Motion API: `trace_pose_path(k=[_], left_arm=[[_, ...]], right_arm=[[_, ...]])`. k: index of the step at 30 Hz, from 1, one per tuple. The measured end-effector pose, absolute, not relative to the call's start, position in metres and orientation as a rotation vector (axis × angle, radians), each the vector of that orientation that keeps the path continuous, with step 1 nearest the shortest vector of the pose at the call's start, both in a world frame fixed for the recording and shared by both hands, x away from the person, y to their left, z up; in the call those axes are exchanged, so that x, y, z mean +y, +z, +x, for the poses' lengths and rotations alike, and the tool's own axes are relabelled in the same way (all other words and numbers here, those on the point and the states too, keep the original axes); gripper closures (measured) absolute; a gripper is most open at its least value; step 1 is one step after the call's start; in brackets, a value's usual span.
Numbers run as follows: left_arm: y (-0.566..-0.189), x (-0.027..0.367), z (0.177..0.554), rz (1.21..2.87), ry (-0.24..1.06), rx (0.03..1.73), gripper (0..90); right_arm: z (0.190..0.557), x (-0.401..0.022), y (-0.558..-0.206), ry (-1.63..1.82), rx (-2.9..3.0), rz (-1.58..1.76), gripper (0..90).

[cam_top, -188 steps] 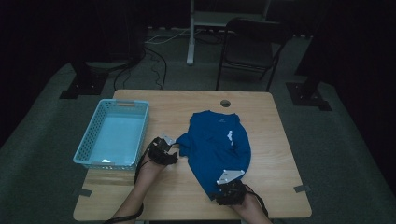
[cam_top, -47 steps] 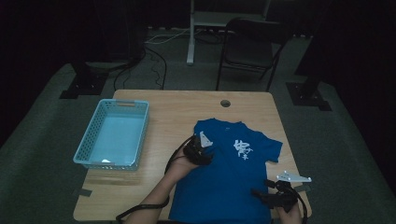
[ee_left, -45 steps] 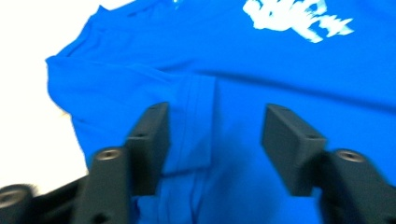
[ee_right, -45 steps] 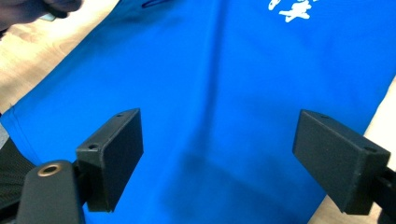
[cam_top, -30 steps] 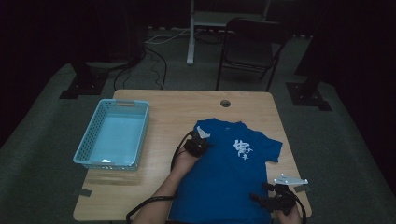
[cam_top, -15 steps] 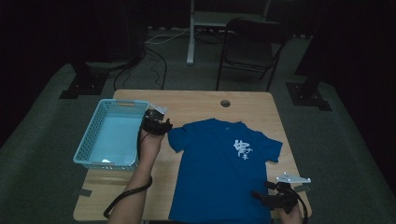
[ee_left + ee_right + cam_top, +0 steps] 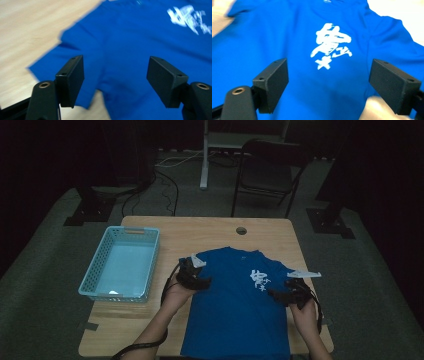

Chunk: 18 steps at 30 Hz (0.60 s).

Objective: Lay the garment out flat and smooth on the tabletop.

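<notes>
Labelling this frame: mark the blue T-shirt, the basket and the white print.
blue T-shirt (image 7: 230,315), high view, plain cloth of the lower body.
basket (image 7: 91,282), high view, left wall.
white print (image 7: 330,45), right gripper view, middle of the brushed character.

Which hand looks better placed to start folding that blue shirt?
Probably the left: the left gripper hangs open right over the blue shirt's sleeve and side edge. The right gripper, also open, sits further in, facing the white print.
</notes>
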<state>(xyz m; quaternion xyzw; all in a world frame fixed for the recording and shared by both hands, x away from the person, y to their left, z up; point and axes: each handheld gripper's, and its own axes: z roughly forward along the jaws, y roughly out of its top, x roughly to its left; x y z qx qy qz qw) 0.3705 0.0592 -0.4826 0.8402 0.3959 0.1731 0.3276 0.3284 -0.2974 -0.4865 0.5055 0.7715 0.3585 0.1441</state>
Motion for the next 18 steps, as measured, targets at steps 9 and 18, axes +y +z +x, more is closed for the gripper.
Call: trace_pose_path(k=[9,18], left_arm=[[-0.522,0.038,0.382,2.321,0.389,1.033,0.0],[-0.536,0.039,0.382,2.356,0.358,1.02,0.0]], right_arm=[[0.37,-0.279,-0.521,0.859,2.18,1.558,15.6],[0.388,-0.279,-0.537,0.747,2.191,1.539,10.7]])
